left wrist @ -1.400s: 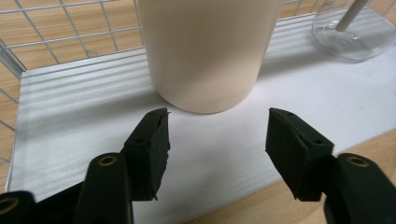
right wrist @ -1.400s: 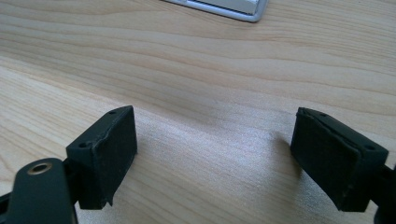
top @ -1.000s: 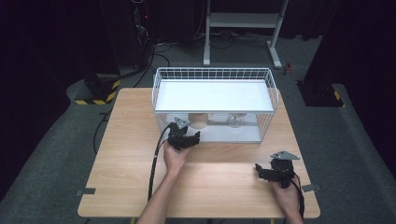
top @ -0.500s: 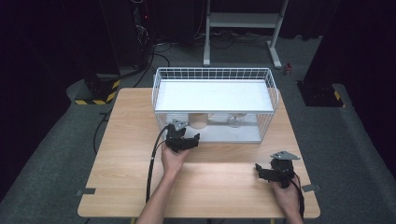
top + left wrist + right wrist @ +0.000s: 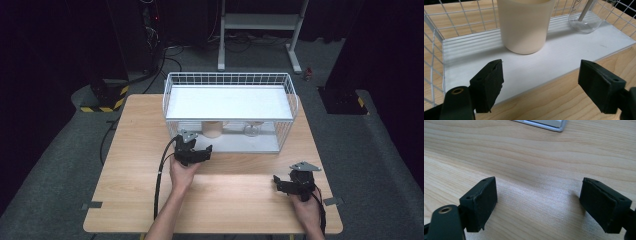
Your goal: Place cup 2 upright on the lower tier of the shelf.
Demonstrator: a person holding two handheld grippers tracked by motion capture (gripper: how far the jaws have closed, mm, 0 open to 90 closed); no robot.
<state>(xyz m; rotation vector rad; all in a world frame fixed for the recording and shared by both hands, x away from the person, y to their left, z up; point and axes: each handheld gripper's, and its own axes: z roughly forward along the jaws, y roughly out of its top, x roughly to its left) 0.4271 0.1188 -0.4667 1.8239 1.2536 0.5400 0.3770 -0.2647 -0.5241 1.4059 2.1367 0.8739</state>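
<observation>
Cream cup (image 5: 525,25) stood upright on the rack's (image 5: 230,107) white lower shelf, dead ahead of your left tongs (image 5: 546,82) and just beyond their tips. Those tongs had just been opening, nothing between their pads, your left hand low at the shelf's front edge. Your right tongs (image 5: 544,205) lay spread and empty over bare counter (image 5: 536,157), well away from the cup.

My two handheld tools: the matte-black two-jaw left gripper (image 5: 192,152), grey three-cornered plate on top, thick black cable trailing; the matching right gripper (image 5: 295,181); blocky black pads (image 5: 487,83), brass-ringed screw holes; bare forearms.
</observation>
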